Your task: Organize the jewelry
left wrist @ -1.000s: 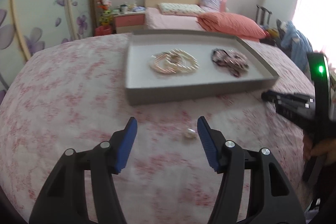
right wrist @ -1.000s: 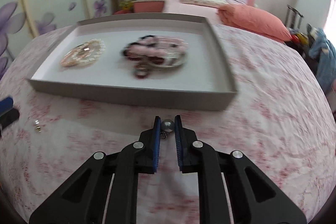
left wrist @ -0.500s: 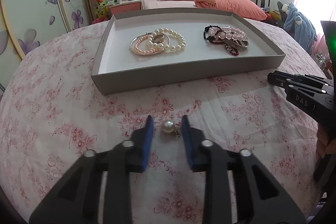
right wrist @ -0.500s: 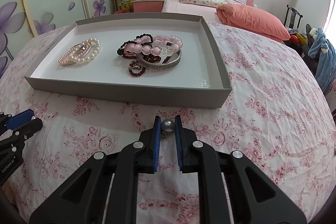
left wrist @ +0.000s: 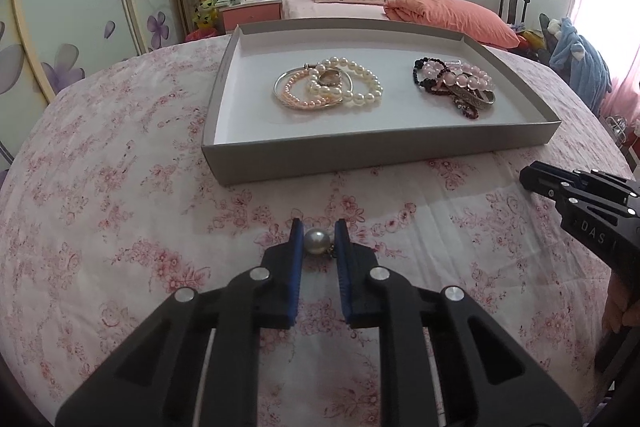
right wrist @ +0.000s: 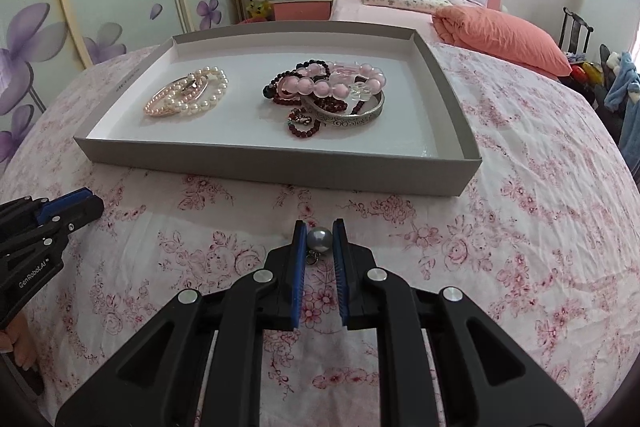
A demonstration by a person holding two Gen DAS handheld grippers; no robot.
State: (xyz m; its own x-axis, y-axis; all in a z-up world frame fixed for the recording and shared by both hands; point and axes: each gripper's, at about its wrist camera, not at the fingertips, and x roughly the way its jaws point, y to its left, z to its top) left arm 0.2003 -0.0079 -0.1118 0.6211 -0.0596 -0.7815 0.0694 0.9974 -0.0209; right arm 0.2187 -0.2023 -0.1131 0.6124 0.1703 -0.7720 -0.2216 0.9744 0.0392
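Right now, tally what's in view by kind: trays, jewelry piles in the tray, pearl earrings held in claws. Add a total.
Gray tray: 1
Jewelry piles in tray: 2 (pearl pile, pink and dark bead pile)
Pearl earrings in claws: 2 (white pearl in left claw, gray pearl in right claw)
Total: 5

Between your two tools and the grey tray point(left wrist: 372, 157) the flowered cloth point(left wrist: 120, 219) lies bare, so you can pass there freely. The tray's near wall stands upright across your way forward. Inside it, the pearl bracelets point(left wrist: 328, 87) fill the left part and the pink and dark bead pile point(right wrist: 324, 95) the right; a bare strip of floor runs between them and along the near wall.
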